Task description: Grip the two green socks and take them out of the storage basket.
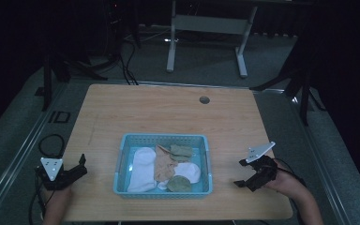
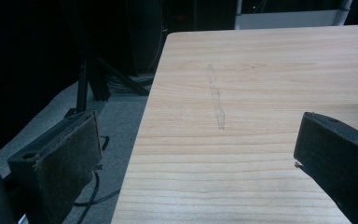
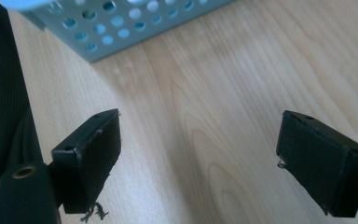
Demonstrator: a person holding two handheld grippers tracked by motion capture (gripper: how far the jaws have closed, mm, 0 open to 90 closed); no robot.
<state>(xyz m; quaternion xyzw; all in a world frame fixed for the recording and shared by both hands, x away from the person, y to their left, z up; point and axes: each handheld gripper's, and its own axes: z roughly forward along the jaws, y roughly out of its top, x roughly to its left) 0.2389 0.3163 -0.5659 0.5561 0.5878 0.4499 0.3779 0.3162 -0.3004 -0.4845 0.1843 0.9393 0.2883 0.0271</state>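
Observation:
A light blue basket [image 1: 120, 151] sits near the front middle of the wooden table [image 1: 159, 110]. Inside it lie white socks [image 1: 141, 168], a tan sock [image 1: 164, 164] and green socks [image 1: 180, 151]. My left gripper [image 1: 80, 165] rests at the table's front left corner, open with nothing between its jaws; its own view has its fingers [image 2: 65, 158] spread over the table's left edge. My right gripper [image 1: 240, 172] hovers at the front right, open and empty. The basket's perforated wall [image 3: 98, 28] lies just ahead of the right gripper's fingers [image 3: 98, 144].
A round cable hole [image 1: 204, 100] sits near the table's far edge. A white desk frame [image 1: 206, 28] stands on the grey floor behind. Black stands and cables [image 1: 51, 145] lie at the left of the table. Bare wood surrounds the basket.

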